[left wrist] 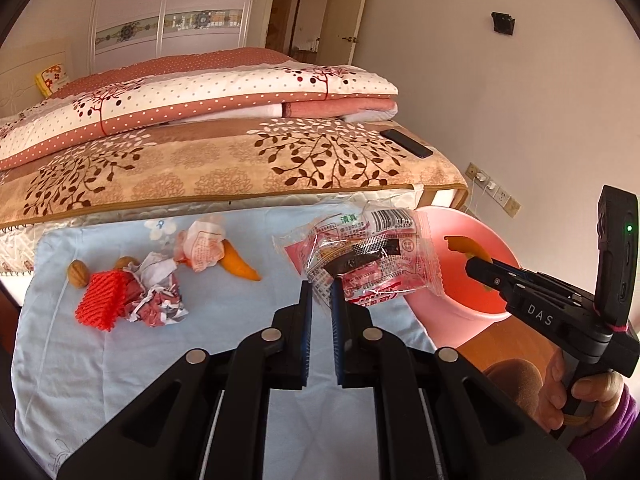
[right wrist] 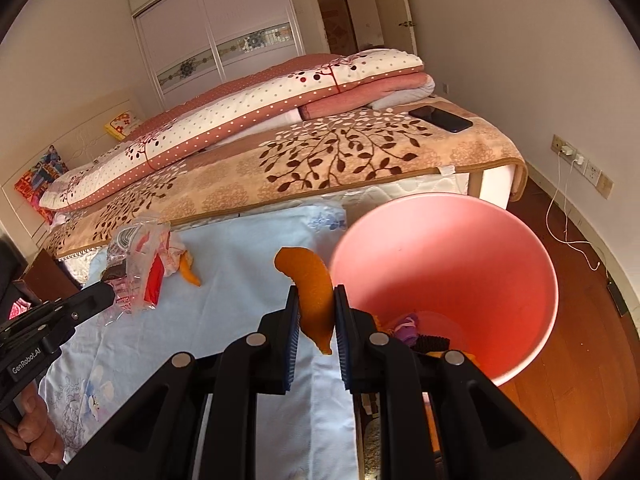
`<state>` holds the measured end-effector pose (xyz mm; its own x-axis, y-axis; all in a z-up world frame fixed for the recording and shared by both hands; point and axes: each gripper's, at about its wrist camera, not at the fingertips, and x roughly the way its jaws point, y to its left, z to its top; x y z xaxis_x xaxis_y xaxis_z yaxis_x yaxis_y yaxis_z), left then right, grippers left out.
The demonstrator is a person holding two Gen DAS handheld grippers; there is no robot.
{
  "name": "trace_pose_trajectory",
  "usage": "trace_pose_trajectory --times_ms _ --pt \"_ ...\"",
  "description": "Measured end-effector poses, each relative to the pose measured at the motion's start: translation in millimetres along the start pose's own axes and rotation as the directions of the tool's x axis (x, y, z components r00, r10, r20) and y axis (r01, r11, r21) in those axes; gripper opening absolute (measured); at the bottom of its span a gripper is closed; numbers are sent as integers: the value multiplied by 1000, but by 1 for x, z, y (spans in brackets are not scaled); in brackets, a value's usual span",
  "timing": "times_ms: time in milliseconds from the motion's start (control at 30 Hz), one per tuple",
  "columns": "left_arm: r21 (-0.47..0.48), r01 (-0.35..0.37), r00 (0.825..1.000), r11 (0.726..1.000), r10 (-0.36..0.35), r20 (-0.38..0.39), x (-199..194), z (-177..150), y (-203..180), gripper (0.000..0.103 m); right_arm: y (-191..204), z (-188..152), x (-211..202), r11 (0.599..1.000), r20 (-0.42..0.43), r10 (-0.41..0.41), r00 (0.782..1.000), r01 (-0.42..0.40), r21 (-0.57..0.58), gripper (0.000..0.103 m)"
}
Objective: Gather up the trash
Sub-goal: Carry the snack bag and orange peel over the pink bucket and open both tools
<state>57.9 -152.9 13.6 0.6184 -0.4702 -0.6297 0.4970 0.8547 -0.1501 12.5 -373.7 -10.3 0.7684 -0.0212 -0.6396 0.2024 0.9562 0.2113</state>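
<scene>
My left gripper [left wrist: 322, 286] pinching a crinkly clear wrapper [left wrist: 362, 258], my right gripper [right wrist: 316, 300] clamping curled orange peel [right wrist: 310, 292], glossy pink bin [right wrist: 500, 240] at two o'clock, pale blue cloth [left wrist: 120, 360], bed [right wrist: 320, 160] beyond

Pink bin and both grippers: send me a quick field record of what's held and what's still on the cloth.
left gripper: shut on clear snack wrapper
right gripper: shut on orange peel
pink bin: beside the blue cloth, some trash already inside
left on cloth: red foam net, crumpled paper, walnuts, second peel, small wrapper
</scene>
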Motion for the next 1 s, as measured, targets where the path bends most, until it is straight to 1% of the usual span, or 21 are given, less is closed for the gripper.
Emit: trace_pose_trajectory --times_ms 233,567,733,900,1000 --pt "68 47 999 997 -48 5 14 13 -37 9 -35 1 -10 996 26 -68 997 67 54 16" --pt "166 85 996 983 -84 -17 40 19 -87 9 -80 -6 -11 982 12 -126 992 123 142 16" --pt "187 115 993 976 -108 -43 55 20 -104 9 -95 -9 -9 976 1 -146 989 144 165 16" --pt "169 152 986 974 -138 -90 73 18 -112 9 -110 -11 -9 967 -5 -165 986 163 195 16" --pt "163 162 983 973 -145 -110 82 17 -116 9 -117 -12 -8 963 -10 -171 985 170 207 16"
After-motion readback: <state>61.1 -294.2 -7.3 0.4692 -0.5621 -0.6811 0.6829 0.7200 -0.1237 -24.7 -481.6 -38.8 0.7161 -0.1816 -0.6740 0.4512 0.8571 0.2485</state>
